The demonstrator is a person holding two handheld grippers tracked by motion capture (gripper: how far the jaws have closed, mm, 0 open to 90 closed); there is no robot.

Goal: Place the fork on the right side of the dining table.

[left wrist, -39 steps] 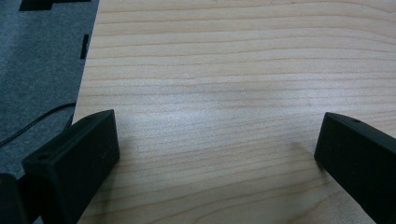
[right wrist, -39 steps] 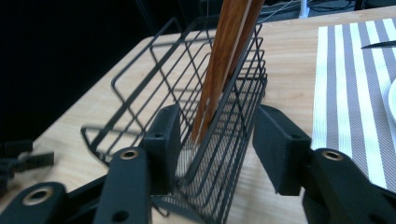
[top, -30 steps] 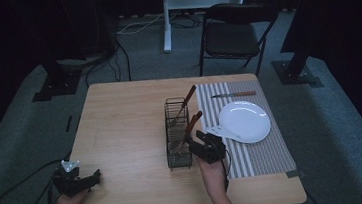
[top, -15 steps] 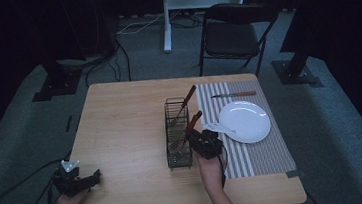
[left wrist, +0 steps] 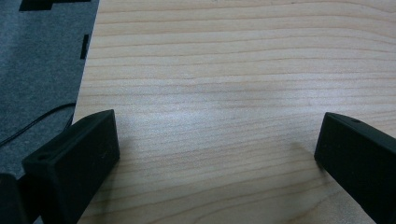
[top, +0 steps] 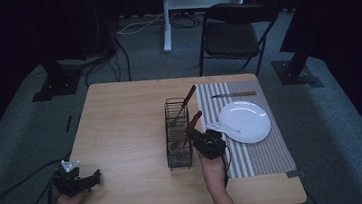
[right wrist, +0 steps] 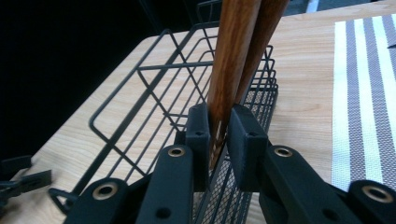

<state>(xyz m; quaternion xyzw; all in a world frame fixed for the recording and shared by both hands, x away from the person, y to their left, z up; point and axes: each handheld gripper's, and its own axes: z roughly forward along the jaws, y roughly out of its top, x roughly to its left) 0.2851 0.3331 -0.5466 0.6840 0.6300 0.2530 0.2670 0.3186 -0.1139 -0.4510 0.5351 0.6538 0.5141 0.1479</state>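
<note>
**Inspector:** Fingers first, nearest the person. Left gripper (top: 78,180) rests at the near left corner of the surface (top: 121,133), its fingers (left wrist: 74,161) spread wide over bare wood with nothing between them.

**Assessor:** And the right?

**Inspector:** Right gripper (right wrist: 218,140) has just been closing. Its fingers now pinch the nearer wooden handle (right wrist: 231,65), with hardly any gap left. That utensil stands leaning in the wire caddy (top: 178,137), mid-surface, just left of the striped mat (top: 259,149).

**Assessor:** Risks from here?

**Inspector:** Three, in my judgement. The second wooden handle (right wrist: 264,32) lies right against the gripped one; a careless lift could drag it along or tip it out. The utensil's head sits down inside the mesh, out of sight, so it may snag on the wire and haul the light caddy up or over. The grip is narrow on a round, smooth shaft, so the handle could swivel or slip.

**Assessor:** Farther out?

**Inspector:** White plate (top: 245,121) and a white spoon (top: 221,127) sit on the mat just beyond the right hand; a knife (top: 233,95) lies at the mat's far end. A wide swing could strike the spoon or plate.
</note>
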